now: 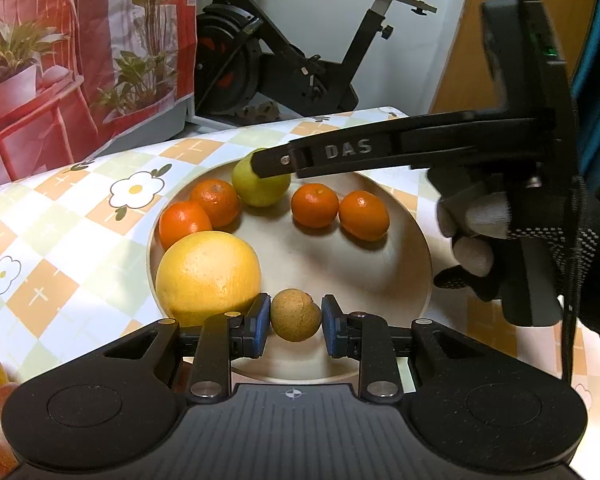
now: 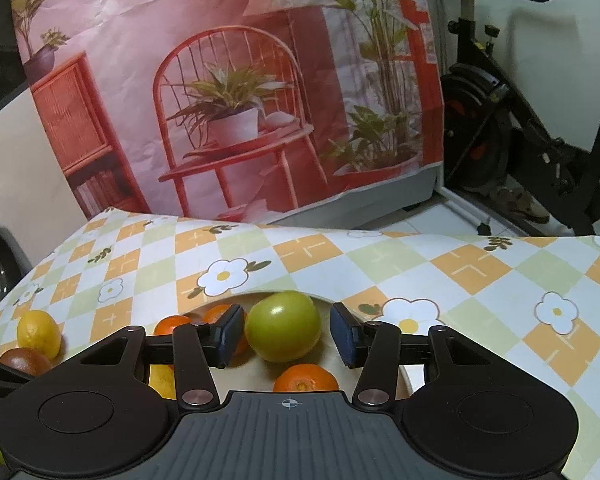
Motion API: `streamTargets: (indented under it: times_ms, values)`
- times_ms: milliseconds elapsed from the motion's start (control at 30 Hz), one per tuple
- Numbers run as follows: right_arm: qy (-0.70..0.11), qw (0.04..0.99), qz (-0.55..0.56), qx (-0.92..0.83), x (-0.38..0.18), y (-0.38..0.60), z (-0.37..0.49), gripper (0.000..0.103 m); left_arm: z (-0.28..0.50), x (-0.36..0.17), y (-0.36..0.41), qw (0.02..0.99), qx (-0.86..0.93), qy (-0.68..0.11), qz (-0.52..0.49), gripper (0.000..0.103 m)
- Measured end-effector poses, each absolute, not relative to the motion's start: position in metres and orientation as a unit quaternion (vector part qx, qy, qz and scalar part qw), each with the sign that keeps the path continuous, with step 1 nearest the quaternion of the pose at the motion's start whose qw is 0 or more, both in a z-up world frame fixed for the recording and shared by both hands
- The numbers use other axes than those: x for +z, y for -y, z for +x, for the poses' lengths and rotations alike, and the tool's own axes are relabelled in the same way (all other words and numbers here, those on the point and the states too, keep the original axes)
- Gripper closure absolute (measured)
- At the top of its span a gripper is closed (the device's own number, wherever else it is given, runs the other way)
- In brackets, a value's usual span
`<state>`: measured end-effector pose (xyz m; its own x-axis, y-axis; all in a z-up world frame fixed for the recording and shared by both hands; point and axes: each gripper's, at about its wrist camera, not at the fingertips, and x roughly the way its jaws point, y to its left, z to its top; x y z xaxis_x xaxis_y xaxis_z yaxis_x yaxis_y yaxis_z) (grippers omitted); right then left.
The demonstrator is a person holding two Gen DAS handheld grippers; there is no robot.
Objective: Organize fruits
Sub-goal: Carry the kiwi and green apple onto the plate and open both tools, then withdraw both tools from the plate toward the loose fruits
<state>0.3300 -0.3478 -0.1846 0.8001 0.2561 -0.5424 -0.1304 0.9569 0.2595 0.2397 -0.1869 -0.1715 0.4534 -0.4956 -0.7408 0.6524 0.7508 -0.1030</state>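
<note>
longan-like brown fruit [image 1: 295, 315] is pinched in the left gripper [image 1: 296, 320] over the near rim of the wooden bowl [image 1: 400, 248], just right of the grapefruit [image 1: 208, 270]. green apple [image 2: 283, 326] sits between the right gripper [image 2: 287, 334] pads, spread slightly, contact unclear. each fruit should be lowered onto bare bowl floor before release, clear of the mandarins [image 1: 315, 205].

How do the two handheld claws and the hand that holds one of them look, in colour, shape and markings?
Both claws are matte black plastic with blue pads at the fingertips, round silver rivets and a ribbed grey base bearing a small crosshair mark: the left claw and the right claw. The right one's finger reads "DAS" in grey letters. The hand wears a black knitted glove with grey-white fingertips.
</note>
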Motion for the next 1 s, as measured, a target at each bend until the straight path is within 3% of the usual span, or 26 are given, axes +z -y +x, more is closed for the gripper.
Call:
streamTargets:
  times_ms: [133,300,1000]
  values:
    - [-0.292,0.946,0.104,0.096,-0.176,0.352,0.318,0.058,0.235,-0.166,0.187,0.851,-0.334,-0.392,0.103,0.073]
    - [-0.283,0.949,0.109,0.087,-0.165,0.356,0.3,0.058,0.226,-0.16,0.185,0.856,-0.331,-0.384,0.102,0.063]
    - [-0.281,0.95,0.083,0.105,-0.144,0.317,0.227,0.058,0.198,-0.123,0.111,0.89,-0.269,-0.359,0.08,0.063]
